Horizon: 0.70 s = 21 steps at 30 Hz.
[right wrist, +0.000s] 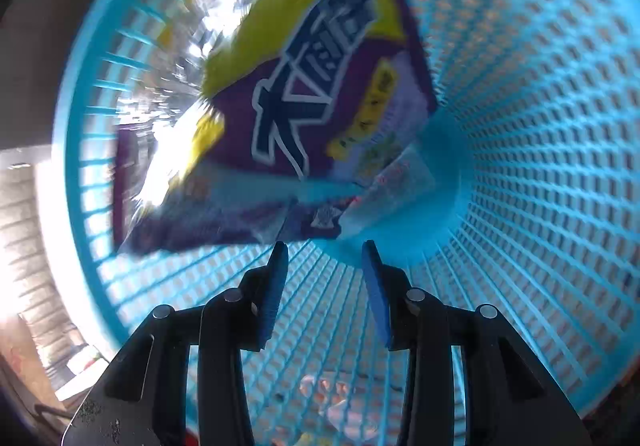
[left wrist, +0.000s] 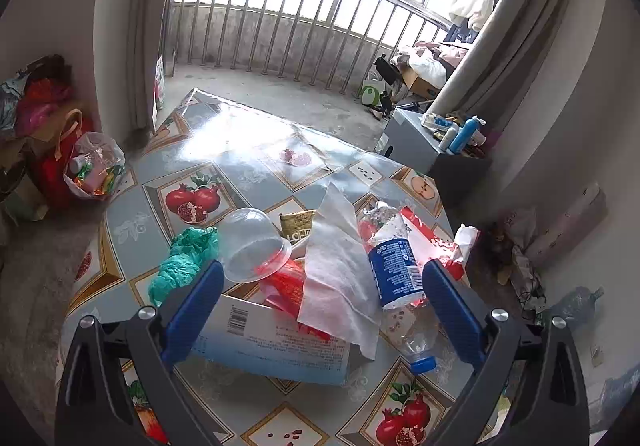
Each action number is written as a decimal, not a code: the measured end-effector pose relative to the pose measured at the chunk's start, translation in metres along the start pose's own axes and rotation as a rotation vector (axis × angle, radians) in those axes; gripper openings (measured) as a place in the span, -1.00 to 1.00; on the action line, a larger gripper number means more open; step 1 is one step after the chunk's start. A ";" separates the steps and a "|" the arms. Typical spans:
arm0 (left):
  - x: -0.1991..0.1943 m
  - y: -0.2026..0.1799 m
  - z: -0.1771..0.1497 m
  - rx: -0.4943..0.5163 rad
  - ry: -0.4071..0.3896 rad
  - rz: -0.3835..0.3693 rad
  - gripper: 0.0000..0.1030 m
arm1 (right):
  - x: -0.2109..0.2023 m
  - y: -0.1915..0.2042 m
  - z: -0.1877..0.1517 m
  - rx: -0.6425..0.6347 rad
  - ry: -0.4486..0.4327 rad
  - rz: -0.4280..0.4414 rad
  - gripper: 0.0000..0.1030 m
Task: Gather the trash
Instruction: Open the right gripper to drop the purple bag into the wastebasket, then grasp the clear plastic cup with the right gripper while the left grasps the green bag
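Left wrist view looks over a counter [left wrist: 132, 214] with a fruit-print cover, and the trash is heaped right between the left gripper's [left wrist: 322, 278] wide-spread fingers [left wrist: 196, 310], nothing pinched: a clear plastic cup [left wrist: 254, 246] on its side, a white paper towel [left wrist: 340, 266] draped over a red wrapper [left wrist: 286, 286], a crushed water bottle [left wrist: 394, 266] with a blue label, a flat box with a barcode [left wrist: 272, 342], and a crumpled green bag [left wrist: 186, 258] just beside it. Right wrist view shows none of that, just the inside of a blue mesh basket [right wrist: 540, 126] with a blurry purple-and-yellow snack bag [right wrist: 312, 94] in it. The right gripper [right wrist: 325, 260] has its fingers partly apart, empty, snack bag just past the tips.
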<state>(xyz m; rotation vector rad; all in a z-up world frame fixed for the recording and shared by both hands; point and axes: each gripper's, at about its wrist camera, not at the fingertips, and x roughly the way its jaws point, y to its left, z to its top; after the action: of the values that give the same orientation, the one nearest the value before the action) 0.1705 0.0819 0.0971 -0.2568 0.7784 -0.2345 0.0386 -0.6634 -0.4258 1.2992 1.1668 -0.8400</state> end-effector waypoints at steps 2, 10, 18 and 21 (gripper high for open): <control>0.003 -0.001 -0.001 -0.007 0.003 -0.025 0.89 | -0.024 -0.011 -0.013 -0.017 -0.034 0.047 -0.22; -0.004 -0.002 -0.016 -0.011 0.002 -0.155 0.89 | -0.148 -0.046 -0.070 -0.074 -0.255 0.178 0.03; -0.029 -0.007 -0.035 0.073 -0.043 -0.290 0.89 | -0.272 -0.002 -0.174 -0.379 -0.504 0.130 0.61; -0.035 -0.013 -0.042 0.138 -0.044 -0.306 0.89 | -0.311 0.023 -0.227 -0.523 -0.632 0.137 0.84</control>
<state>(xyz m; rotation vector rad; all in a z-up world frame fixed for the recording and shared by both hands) 0.1145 0.0741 0.0960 -0.2490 0.6740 -0.5679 -0.0559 -0.4824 -0.0983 0.6039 0.7081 -0.7048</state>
